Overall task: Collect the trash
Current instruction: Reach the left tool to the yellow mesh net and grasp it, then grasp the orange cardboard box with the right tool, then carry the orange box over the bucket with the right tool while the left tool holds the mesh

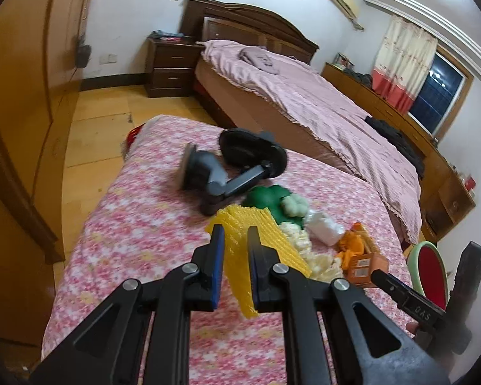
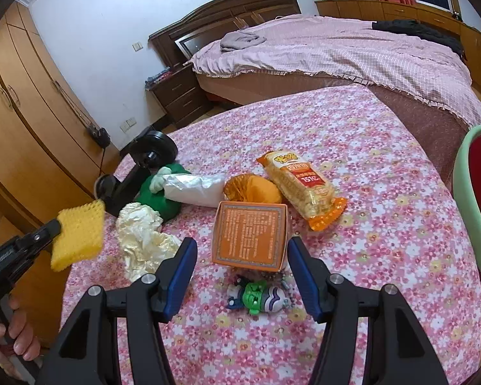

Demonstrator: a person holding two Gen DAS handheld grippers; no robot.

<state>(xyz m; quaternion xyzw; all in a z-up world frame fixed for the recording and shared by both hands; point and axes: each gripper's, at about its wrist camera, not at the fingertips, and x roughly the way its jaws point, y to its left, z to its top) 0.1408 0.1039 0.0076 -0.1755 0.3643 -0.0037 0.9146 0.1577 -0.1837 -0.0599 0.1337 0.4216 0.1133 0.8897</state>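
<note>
The left tongs (image 1: pixel 235 240) are pinching a yellow sponge (image 2: pixel 78 235), lifted off the bench (image 2: pixel 384 199). The right tongs (image 2: pixel 242 256) are spread, hovering empty above an orange box (image 2: pixel 250 235). Crumpled foil (image 2: pixel 144 240) and a snack pack (image 2: pixel 299 184) are lying mid-bench; a bed (image 2: pixel 336 51) is standing behind.
</note>
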